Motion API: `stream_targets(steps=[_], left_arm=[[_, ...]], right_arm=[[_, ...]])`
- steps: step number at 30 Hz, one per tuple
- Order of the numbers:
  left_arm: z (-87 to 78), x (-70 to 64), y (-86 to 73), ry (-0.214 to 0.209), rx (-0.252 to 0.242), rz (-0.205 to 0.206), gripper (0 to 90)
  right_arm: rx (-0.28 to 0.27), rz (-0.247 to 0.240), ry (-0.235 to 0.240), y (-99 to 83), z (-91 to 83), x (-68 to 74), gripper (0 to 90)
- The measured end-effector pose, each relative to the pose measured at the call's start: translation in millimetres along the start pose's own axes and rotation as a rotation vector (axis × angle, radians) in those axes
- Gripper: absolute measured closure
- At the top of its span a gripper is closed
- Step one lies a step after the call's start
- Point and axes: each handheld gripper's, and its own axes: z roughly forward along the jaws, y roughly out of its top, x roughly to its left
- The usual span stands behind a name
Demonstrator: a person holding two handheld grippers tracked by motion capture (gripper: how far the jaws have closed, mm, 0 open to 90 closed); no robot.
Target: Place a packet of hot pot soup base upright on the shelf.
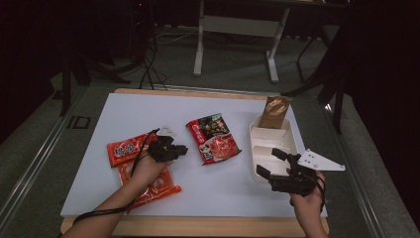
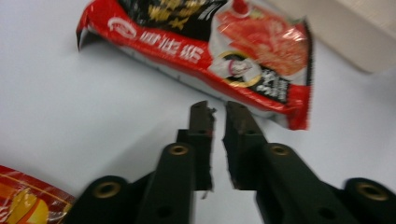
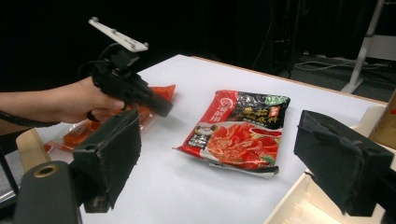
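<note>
The left gripper sits lowest and nearest in its own view, its two black jaws nearly closed with a thin slit between them and nothing held, tips hovering just short of the red and black noodle packet. That packet lies just beyond and to the right of the tips, its long axis slanting from near right to far left across the white worktop, so the nearer long edge faces the jaws. In the high view the left gripper is clearly closer to the packet than the right gripper, which hangs released, jaws wide apart, over the near end of the white compartment tray. My guess is that the packet is the likely target and the left hand the better placed. A brown pouch stands in the tray's far compartment. Two orange packets lie under the left forearm, partly covered. The packet's print is blurred, and whether the left jaws touch its edge cannot be told
</note>
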Motion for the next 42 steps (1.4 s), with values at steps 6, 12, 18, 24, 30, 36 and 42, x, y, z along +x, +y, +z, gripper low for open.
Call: stream_targets(steps=[6, 12, 18, 24, 30, 36, 42], left_arm=[[17.7, 4.3, 7.1, 0.043, 0.054, -0.009, 89.4], [33.8, 12.0, 16.3, 0.078, 0.098, -0.022, 89.6], [48.6, 22.1, 26.4, 0.079, 0.123, -0.033, 89.7], [63.9, 24.0, 34.1, 0.067, 0.131, -0.043, 89.7], [70.2, 25.9, 38.0, 0.084, 0.134, -0.042, 89.7], [75.2, 27.5, 42.6, 0.095, 0.137, -0.037, 89.7], [81.2, 31.0, 49.1, 0.091, 0.141, -0.036, 89.7]], right_arm=[[0.009, -0.002, 0.01, -1.1, 3.2, 0.6, 14.5], [0.015, -0.005, 0.015, -2.2, 5.4, 0.7, 14.6], [0.022, -0.008, 0.019, -3.3, 6.5, 0.3, 14.6], [0.016, -0.005, 0.022, -2.6, 4.7, -0.2, 14.6], [0.015, -0.002, 0.024, -3.4, 4.1, -0.9, 14.6], [0.011, -0.002, 0.027, -2.6, 3.6, -1.0, 14.7], [0.016, -0.008, 0.023, -3.8, 4.5, -0.1, 14.6]])
